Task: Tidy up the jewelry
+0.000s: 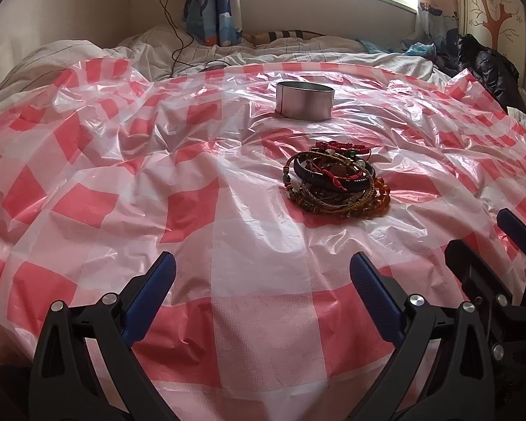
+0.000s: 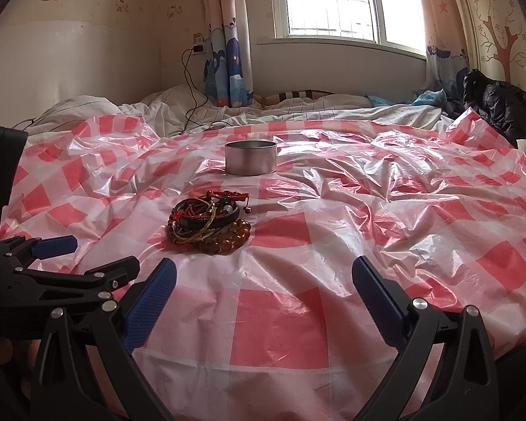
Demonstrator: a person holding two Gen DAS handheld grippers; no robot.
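Observation:
A pile of bracelets and bead strings lies on the red-and-white checked plastic sheet, ahead and right of my left gripper. A round open metal tin stands behind the pile. My left gripper is open and empty, well short of the pile. In the right wrist view the pile lies ahead and to the left, the tin beyond it. My right gripper is open and empty above the sheet. The left gripper shows at the left edge; the right gripper shows at the left view's right edge.
The sheet covers a bed with rumpled white bedding behind it. A black charger cable hangs from a wall socket. A dark jacket lies at the far right. Curtains and a window stand at the back.

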